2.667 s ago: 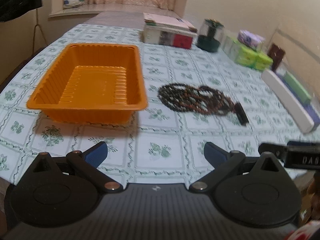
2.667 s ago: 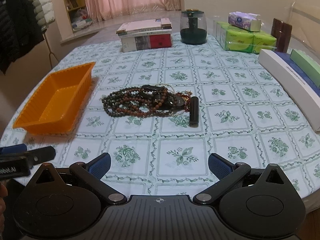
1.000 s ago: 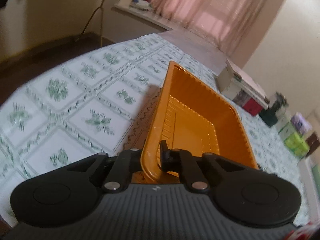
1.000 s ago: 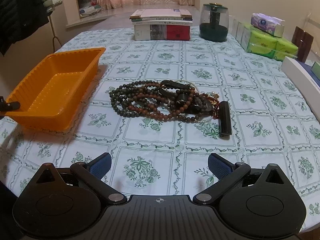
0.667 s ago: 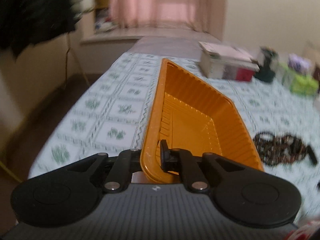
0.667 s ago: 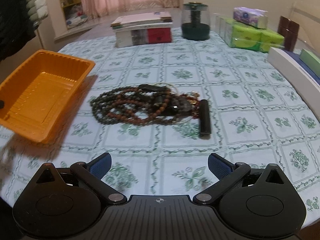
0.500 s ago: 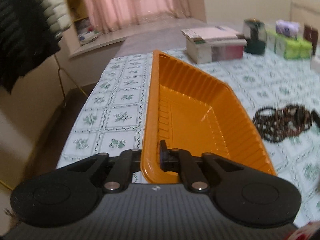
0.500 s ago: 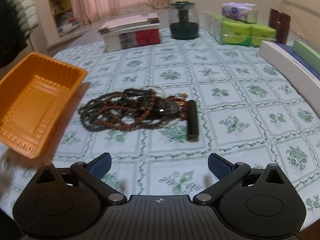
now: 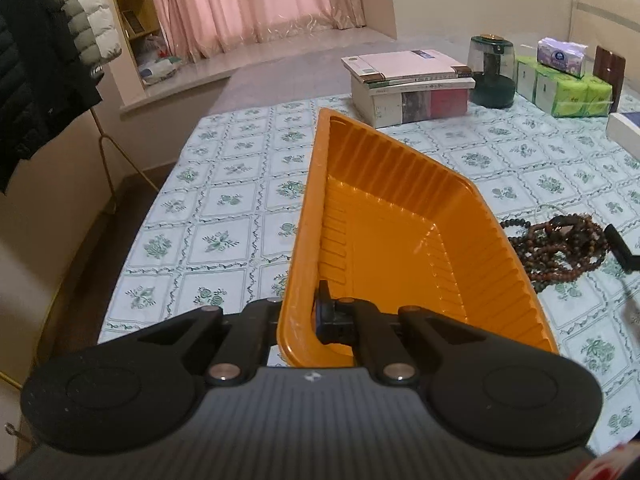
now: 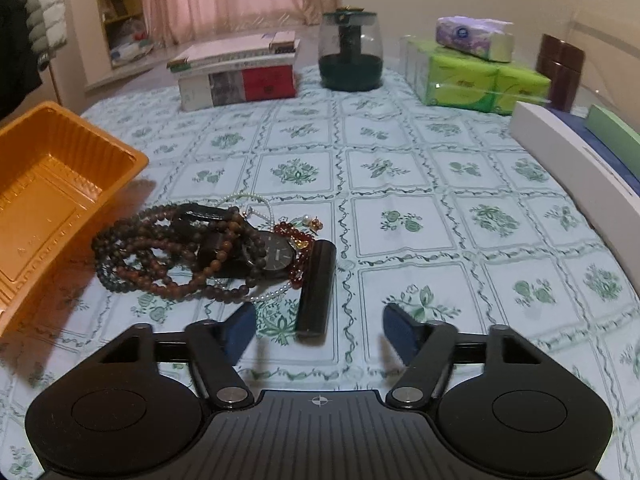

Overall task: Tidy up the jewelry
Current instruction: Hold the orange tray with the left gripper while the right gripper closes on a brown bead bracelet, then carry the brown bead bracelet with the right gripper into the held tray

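The left gripper (image 9: pixel 298 316) is clamping its fingers on the near rim of the orange tray (image 9: pixel 384 240), one finger outside the wall and one inside, and it is carrying the tray tilted and clear of the tabletop (image 9: pixel 240 184). Against the frames from a few seconds back, when the tray was sitting flat at about ten o'clock of the jewelry and both sets of fingers were spread wide, the tray is now hanging with its far end close beside the jewelry pile (image 10: pixel 192 252) (its shadow is falling on the cloth under it). In the right wrist view the tray (image 10: pixel 52 200) is showing at nine o'clock of the pile, nearer than a second ago. The right gripper (image 10: pixel 318 326) is hovering low over the tabletop with its fingers parted; they have just been narrowing, and the near end of the black cylinder (image 10: pixel 316 288) is lying between the tips, untouched. The beads, the watch (image 10: pixel 276 254) and the pearl strand are lying tangled at ten o'clock of that gripper, unmoved.
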`<control>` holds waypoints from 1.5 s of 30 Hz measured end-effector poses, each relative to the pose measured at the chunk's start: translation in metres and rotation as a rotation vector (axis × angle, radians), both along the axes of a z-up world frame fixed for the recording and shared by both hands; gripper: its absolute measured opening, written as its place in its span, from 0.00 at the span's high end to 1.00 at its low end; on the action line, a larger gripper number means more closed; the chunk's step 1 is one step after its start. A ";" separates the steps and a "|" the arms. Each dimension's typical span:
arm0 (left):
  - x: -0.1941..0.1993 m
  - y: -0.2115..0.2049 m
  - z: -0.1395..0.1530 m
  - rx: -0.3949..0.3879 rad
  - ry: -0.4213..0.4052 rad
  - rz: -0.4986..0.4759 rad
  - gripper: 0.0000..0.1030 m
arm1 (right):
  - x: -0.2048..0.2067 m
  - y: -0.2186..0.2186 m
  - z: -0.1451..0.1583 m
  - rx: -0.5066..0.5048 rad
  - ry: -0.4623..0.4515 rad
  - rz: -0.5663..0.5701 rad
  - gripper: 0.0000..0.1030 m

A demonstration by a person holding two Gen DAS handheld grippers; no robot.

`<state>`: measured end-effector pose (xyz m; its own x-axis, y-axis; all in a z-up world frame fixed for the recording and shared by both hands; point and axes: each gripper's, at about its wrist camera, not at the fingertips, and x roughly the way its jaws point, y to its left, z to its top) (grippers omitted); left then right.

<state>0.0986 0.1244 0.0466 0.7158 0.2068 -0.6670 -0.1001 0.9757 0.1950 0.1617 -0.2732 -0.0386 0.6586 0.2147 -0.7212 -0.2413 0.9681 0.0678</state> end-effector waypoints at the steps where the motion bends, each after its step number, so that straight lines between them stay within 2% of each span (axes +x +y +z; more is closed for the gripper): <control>1: -0.001 -0.002 0.001 0.018 -0.006 0.002 0.97 | 0.003 0.002 -0.002 -0.012 0.005 0.009 0.43; 8: -0.009 -0.019 -0.001 0.113 -0.024 0.007 0.97 | 0.021 0.012 -0.021 -0.067 0.055 0.029 0.60; 9: -0.010 -0.020 -0.002 0.116 -0.025 0.011 0.97 | 0.021 0.012 -0.021 -0.071 0.051 0.026 0.68; 10: -0.011 -0.022 -0.004 0.117 -0.026 0.016 0.97 | 0.021 0.012 -0.021 -0.075 0.050 0.024 0.81; 18: -0.014 -0.029 -0.009 0.120 -0.036 0.038 0.97 | 0.011 0.009 -0.009 -0.056 0.022 -0.013 0.82; 24: -0.016 -0.028 -0.009 0.119 -0.037 0.038 0.97 | -0.004 0.015 0.017 0.070 0.002 -0.010 0.82; 31: -0.020 -0.021 -0.011 0.118 -0.040 0.067 0.96 | -0.009 0.053 0.044 0.137 -0.052 0.050 0.82; 35: -0.024 -0.012 -0.012 0.120 -0.042 0.093 0.96 | -0.013 0.077 0.053 0.205 -0.046 0.114 0.82; 39: -0.027 -0.008 -0.014 0.115 -0.041 0.101 0.96 | -0.024 0.115 0.056 0.282 -0.016 0.227 0.82; 45: -0.033 -0.002 -0.014 0.105 -0.041 0.114 0.96 | -0.040 0.181 0.039 0.312 0.037 0.370 0.82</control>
<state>0.0660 0.1227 0.0329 0.7098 0.3549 -0.6085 -0.2187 0.9322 0.2885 0.1215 -0.0920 0.0005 0.4726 0.6394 -0.6065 -0.5573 0.7500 0.3564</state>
